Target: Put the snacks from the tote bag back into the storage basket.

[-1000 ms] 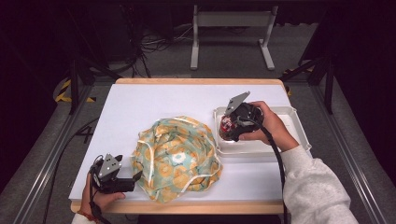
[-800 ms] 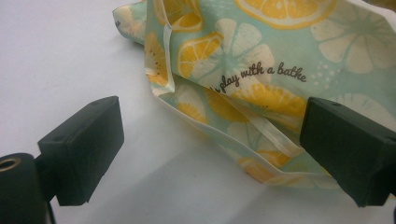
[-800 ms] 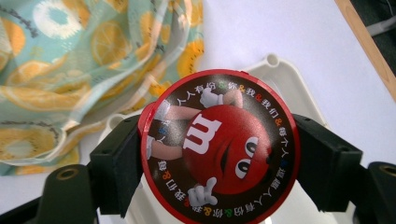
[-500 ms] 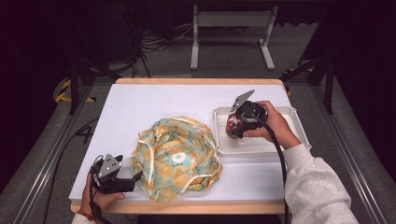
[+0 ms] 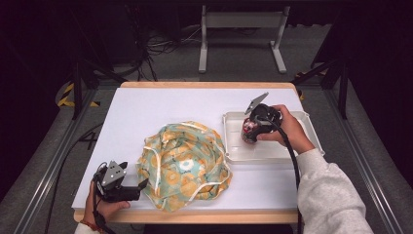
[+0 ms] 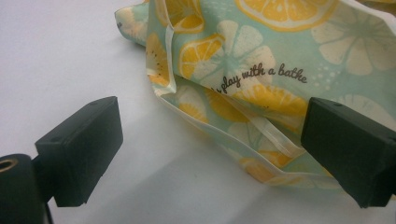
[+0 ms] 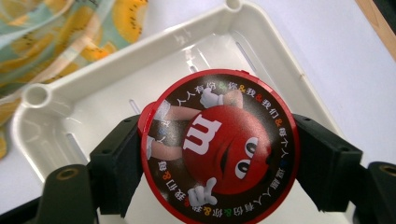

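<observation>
1. Nearest to me, my left gripper (image 5: 139, 187) sits low at the front left of the white table (image 5: 160, 109). Its two black jaws stand wide apart with nothing pinched; one jaw is on bare tabletop, and the other lies at the hem of the cloth.
2. Just beyond it lies the crumpled mint-green fabric bag printed with yellow and cream citrus slices and edged in cream piping (image 5: 184, 165), heaped on the table's front middle. In the left gripper view its folded edge (image 6: 243, 100) runs between the jaws without being pressed.
3. Farther back and to my right, the shallow cream plastic tray with slotted floor (image 5: 287, 153) rests on the table, just beside the bag.
4. Over that tray my right gripper (image 5: 249, 132) is clamped on the round red candy tin with a red cartoon character on its lid (image 7: 217, 147), one pad (image 7: 119, 158) on each side of its rim.
5. The tin (image 5: 250, 129) sits inside the tray's outline; I cannot tell whether it touches the floor.
</observation>
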